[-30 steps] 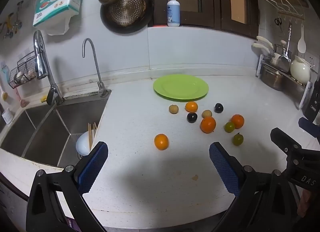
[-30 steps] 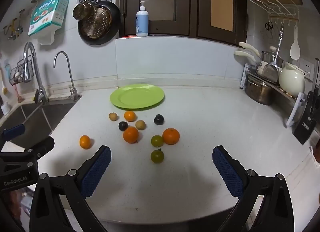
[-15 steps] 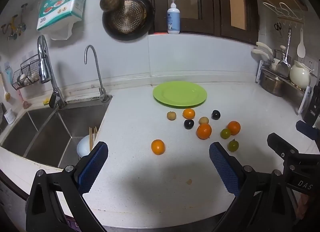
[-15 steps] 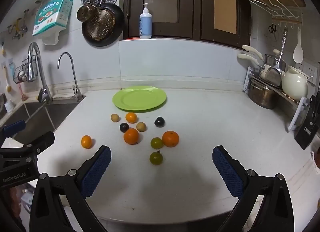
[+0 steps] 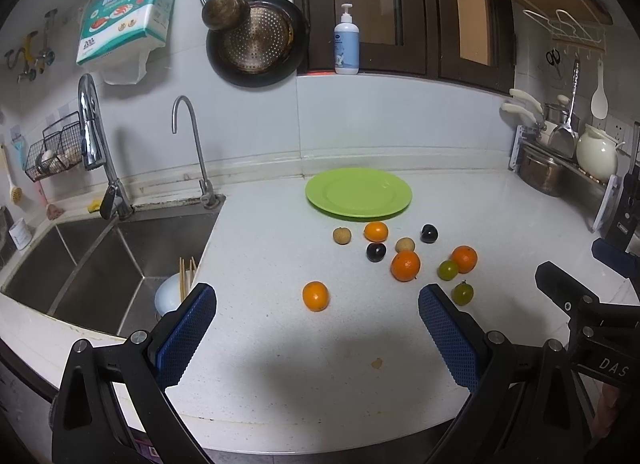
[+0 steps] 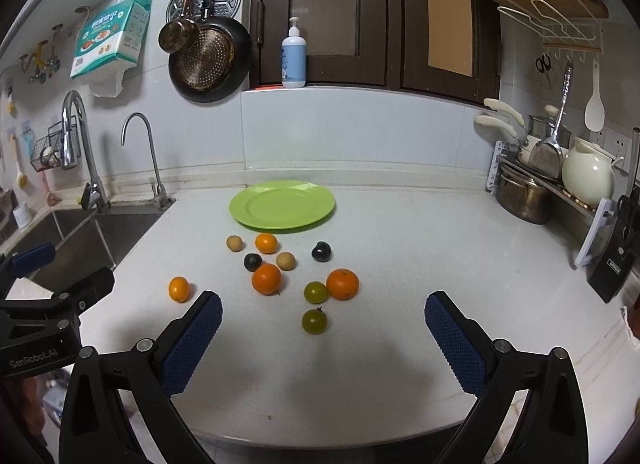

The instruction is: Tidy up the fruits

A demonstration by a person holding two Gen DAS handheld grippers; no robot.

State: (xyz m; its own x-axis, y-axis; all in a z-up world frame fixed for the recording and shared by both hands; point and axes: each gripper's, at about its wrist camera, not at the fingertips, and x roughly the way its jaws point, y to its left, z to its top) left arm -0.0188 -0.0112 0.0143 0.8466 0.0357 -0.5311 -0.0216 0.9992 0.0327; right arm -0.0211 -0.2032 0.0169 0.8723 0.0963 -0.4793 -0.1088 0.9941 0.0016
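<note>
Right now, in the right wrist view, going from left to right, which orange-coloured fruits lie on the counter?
Lone orange near the sink side → small orange just below the green plate → orange in the middle of the cluster → orange beside a green fruit.

White counter (image 6: 400,264): green plate (image 6: 282,205), scattered fruits (image 6: 267,279).

The left hand-held gripper (image 6: 48,328) has "GenRobot.AI" in pale letters on its black side. The right hand-held gripper (image 5: 600,340) shows the letters "DAS". The paper towel pack (image 5: 124,22) on the wall says "200".
</note>
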